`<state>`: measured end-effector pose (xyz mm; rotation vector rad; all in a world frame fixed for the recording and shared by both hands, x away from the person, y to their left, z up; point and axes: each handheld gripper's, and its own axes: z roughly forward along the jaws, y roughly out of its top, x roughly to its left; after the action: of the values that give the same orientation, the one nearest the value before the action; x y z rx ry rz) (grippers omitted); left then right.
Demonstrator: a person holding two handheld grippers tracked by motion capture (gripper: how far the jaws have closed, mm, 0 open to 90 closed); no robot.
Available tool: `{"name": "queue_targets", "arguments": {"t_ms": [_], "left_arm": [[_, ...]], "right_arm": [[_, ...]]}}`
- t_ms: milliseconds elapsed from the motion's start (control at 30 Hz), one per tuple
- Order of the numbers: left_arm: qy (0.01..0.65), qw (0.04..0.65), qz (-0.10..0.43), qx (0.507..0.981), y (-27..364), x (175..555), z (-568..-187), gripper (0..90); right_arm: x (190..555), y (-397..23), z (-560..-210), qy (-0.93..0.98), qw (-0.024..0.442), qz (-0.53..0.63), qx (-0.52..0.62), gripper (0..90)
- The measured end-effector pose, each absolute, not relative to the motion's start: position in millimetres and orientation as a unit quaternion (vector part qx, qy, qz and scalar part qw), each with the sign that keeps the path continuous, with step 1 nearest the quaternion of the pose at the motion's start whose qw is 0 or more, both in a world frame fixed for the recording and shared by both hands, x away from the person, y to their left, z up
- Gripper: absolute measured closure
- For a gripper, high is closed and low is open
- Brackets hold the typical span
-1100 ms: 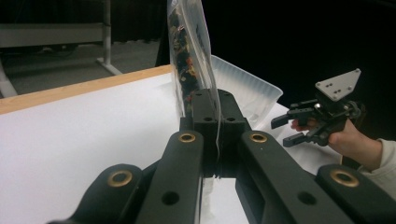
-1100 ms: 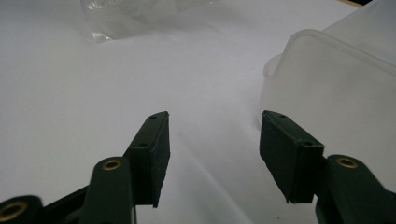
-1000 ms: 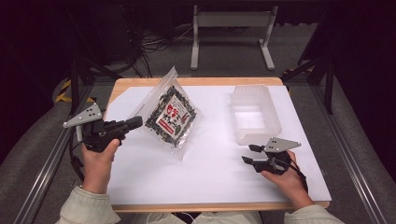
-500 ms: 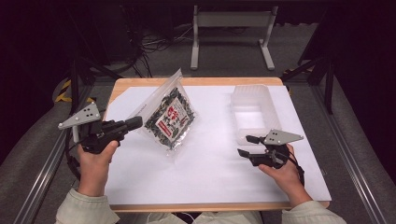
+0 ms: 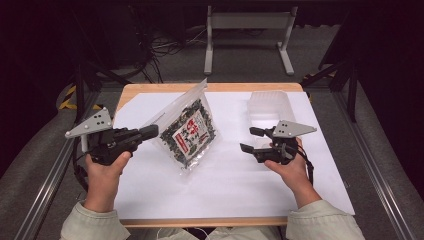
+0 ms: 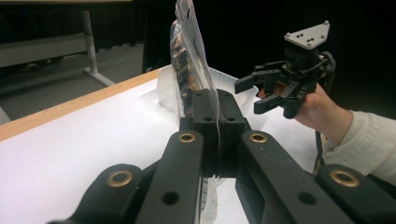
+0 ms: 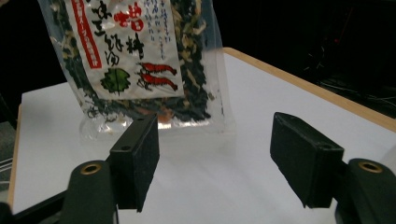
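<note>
A clear plastic bag point(image 5: 187, 132) of dark dried greens with a white and red label hangs tilted over the middle of the white sheet. My left gripper point(image 5: 150, 131) is shut on the bag's left edge. In the left gripper view the thin film runs between the closed jaws of this gripper point(image 6: 217, 100), and the bag point(image 6: 187, 56) rises above them. My right gripper point(image 5: 247, 140) hovers to the right of the bag, pointing at it. Its jaws have just been opening and nothing is between them. From the right gripper point(image 7: 215, 154), the bag point(image 7: 135, 60) shows ahead with its label facing me.
A clear plastic container point(image 5: 270, 105) stands at the back right of the table, just behind the right gripper. A white sheet point(image 5: 225, 190) covers the wooden tabletop. Beyond the far edge are a metal stand point(image 5: 247, 30) and floor cables.
The right hand has risen and moved left toward the bag, and its jaws stand wider apart. The left hand has lifted the bag slightly.
</note>
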<state>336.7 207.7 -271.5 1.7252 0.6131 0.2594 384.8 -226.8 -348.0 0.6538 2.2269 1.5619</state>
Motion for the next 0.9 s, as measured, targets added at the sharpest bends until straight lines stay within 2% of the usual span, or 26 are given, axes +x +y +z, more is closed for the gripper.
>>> {"name": "queue_targets", "arguments": {"t_ms": [167,500,900], "left_arm": [[0.258,0.600,0.113,0.749,202.0,334.5,-271.1,89.8],[0.239,0.603,0.104,0.754,190.8,334.9,-268.7,89.8],[0.210,0.608,0.091,0.760,177.4,327.3,-265.5,89.8]], "right_arm": [[391.7,-211.8,-341.6,0.782,0.158,0.562,0.217,31.8],[405.9,-186.1,-336.5,0.786,0.148,0.567,0.199,23.8],[410.8,-174.6,-337.5,0.787,0.128,0.581,0.165,20.6]]}}
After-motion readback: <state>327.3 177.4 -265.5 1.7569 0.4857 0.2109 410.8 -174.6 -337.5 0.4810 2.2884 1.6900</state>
